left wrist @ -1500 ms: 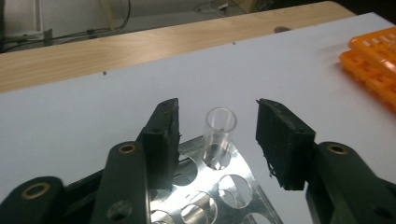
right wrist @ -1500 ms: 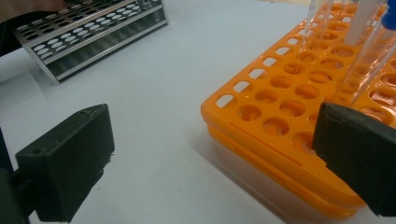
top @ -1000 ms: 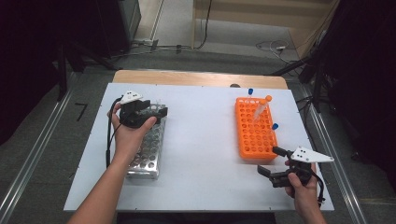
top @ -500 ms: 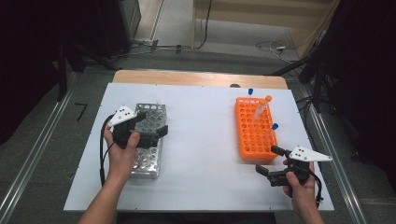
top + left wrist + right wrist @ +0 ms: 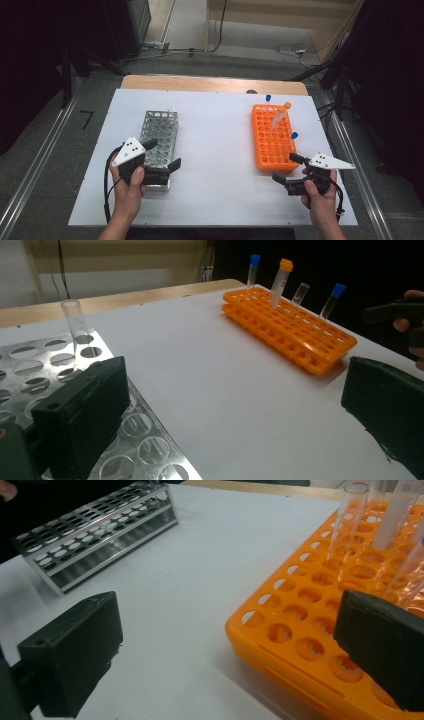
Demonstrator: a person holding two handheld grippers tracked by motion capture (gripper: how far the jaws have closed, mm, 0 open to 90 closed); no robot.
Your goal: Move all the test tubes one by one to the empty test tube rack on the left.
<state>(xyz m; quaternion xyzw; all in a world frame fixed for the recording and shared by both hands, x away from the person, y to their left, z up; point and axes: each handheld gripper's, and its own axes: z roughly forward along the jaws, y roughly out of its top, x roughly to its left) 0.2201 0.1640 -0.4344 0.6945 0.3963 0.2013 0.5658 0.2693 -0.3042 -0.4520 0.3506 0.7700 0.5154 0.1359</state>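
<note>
Test tubes are the work in hand: one clear, uncapped tube (image 5: 75, 330) stands upright in a far hole of the metal rack (image 5: 159, 131) at the left of the white table (image 5: 220, 145), and four more stand in the orange rack (image 5: 272, 137) at the right, among them a blue-capped tube (image 5: 268, 98) at the far edge, an orange-capped tube (image 5: 281, 114) leaning in the middle and another blue-capped tube (image 5: 293, 136) on the rack's right side.

The left gripper (image 5: 162, 156) hangs over the near end of the metal rack with its jaws spread wide and nothing between them; they have just been opening, and the clear tube stands free beyond them. In the left gripper view its jaws frame bare table, with the orange rack well off across the table.

The right gripper (image 5: 286, 169) hovers just beside the near right corner of the orange rack, jaws also apart and empty. In the right gripper view one jaw overlaps the rack's edge while the tubes rise just beyond it.

The relation that matters: the remaining tubes lie just ahead of the right gripper, their long axes upright or slightly tilted, so the right hand is by far the nearer. A grasp would likely need the jaws level, closing across a tube's shaft below its cap.
</note>
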